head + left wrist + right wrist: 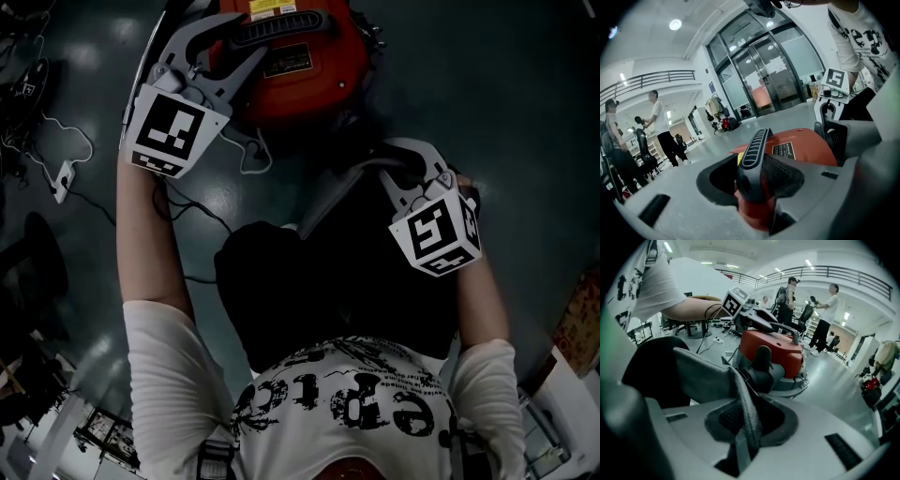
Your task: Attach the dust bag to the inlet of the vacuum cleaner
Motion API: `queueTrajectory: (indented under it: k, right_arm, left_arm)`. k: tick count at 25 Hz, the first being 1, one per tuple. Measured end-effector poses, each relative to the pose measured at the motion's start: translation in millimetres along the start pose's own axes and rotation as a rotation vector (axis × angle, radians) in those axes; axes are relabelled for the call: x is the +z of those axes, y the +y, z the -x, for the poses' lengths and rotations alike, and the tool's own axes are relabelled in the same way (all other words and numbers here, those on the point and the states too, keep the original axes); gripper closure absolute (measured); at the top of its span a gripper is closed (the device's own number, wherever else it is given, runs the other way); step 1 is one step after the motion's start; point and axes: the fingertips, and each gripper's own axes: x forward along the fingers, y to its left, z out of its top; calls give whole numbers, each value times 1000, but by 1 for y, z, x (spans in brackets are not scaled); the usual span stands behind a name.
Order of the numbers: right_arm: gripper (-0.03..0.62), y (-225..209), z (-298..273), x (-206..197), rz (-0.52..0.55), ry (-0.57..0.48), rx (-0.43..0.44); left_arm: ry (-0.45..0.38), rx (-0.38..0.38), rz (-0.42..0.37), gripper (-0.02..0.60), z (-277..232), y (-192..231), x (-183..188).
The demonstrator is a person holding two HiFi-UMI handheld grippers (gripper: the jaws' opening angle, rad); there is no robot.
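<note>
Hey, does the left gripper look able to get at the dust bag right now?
Probably not: the left gripper is clamped on the vacuum's black handle, and the right gripper holds the dust bag.

The vacuum cleaner (300, 89) stood on the floor (525, 84) ahead of the person, with the dust bag (291, 291) between them. The left gripper (251, 37) clamped the handle (277, 33) on top of the cleaner. To its right, the right gripper (380, 167) pinched the bag's edge just beside the cleaner's near end. A power strip (61, 178) lay well off to the left.
</note>
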Motion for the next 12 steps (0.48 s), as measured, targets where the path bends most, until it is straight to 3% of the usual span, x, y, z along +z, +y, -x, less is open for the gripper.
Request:
queueTrajectory:
  k: [4, 9, 12]
  right_arm:
    - [540, -4, 0, 1, -53, 10, -23]
    - [540, 1, 0, 0, -8, 61, 33]
    - [539, 2, 1, -2, -61, 24, 42]
  left_arm:
    - [2, -7, 9, 425, 0, 0, 1]
    - [-66, 45, 29, 422, 2, 3, 3]
    - [-76, 70, 106, 402, 3, 3, 2]
